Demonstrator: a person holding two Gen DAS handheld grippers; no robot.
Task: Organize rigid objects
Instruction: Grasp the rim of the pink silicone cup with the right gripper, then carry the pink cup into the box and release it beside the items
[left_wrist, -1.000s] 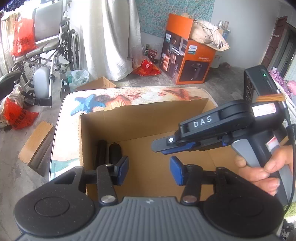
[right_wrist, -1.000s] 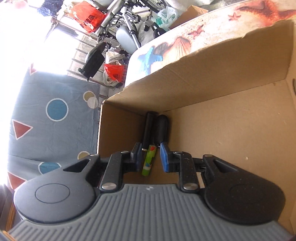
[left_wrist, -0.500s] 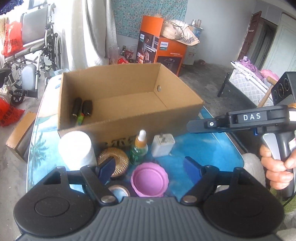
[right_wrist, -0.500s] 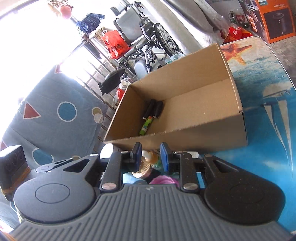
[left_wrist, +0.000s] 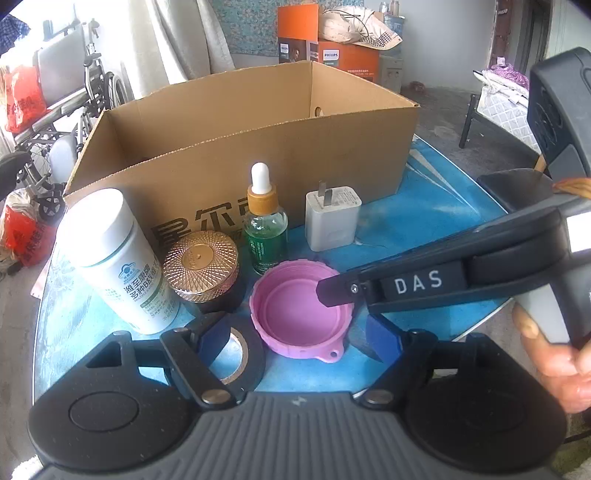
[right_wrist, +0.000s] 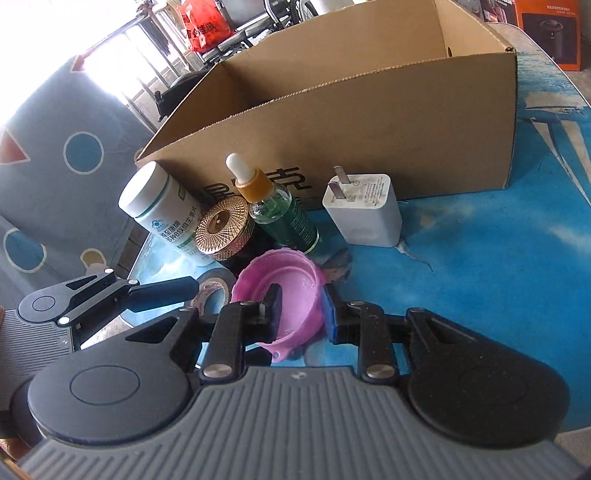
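A pink lid (left_wrist: 295, 310) lies upside down on the blue sea-print table (left_wrist: 424, 229). My right gripper (right_wrist: 301, 312) hangs over the lid's (right_wrist: 291, 284) right rim, its jaws a narrow gap apart and not pressing on it. My left gripper (left_wrist: 301, 338) is wide open just before the lid, one finger over a black tape roll (left_wrist: 242, 356). Behind stand a white pill bottle (left_wrist: 114, 258), a gold-lidded jar (left_wrist: 201, 260), a green dropper bottle (left_wrist: 266, 229) and a white charger (left_wrist: 332, 221). The cardboard box (left_wrist: 258, 147) is at the back.
A hand (left_wrist: 554, 362) holds the right gripper (left_wrist: 328, 293) at the right. The table's edge runs close on the right and left. Beyond it are a wheelchair (left_wrist: 74, 92), red bags (left_wrist: 22, 99) and an orange carton (left_wrist: 325, 48).
Both grippers have drawn back out of the box and come down before the row of things in front of it. The left jaws have widened. A green pen stayed in the box.
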